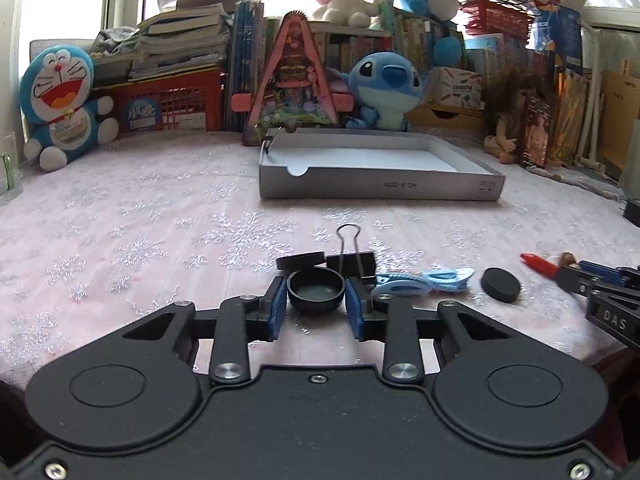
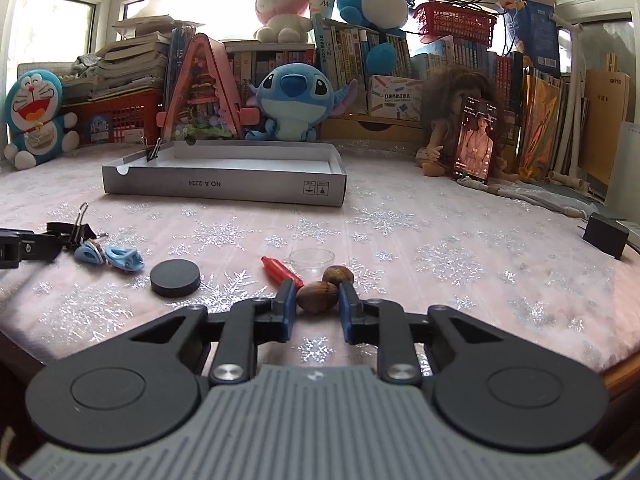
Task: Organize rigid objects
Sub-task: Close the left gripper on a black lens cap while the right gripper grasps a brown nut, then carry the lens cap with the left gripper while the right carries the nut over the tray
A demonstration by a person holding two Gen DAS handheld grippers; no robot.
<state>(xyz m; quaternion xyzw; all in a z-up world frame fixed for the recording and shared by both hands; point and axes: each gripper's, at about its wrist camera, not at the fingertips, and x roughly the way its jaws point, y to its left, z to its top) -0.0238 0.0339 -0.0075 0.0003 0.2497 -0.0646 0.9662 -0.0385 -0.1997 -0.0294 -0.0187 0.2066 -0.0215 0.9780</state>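
My left gripper (image 1: pixel 316 294) is shut on a small black bowl-shaped cap (image 1: pixel 315 291), with both blue pads against its sides, low over the pink cloth. Behind it lie a flat black lid (image 1: pixel 301 261), a black binder clip (image 1: pixel 351 260) and blue clips (image 1: pixel 424 282). A black disc (image 1: pixel 501 284) lies to the right. My right gripper (image 2: pixel 317 300) has its blue pads around a brown nut (image 2: pixel 317 297), touching or nearly so. A second nut (image 2: pixel 338 276), a red pen-like piece (image 2: pixel 281 271) and a clear cup (image 2: pixel 311 261) lie just beyond. The grey cardboard tray (image 2: pixel 224 188) sits further back.
A binder clip (image 2: pixel 154 152) is clipped on the tray's left wall. Plush toys, books, red baskets, a doll and a phone (image 2: pixel 474 140) line the back. A black adapter (image 2: pixel 606 234) and white cable lie at the right. The table's front edge is close below both grippers.
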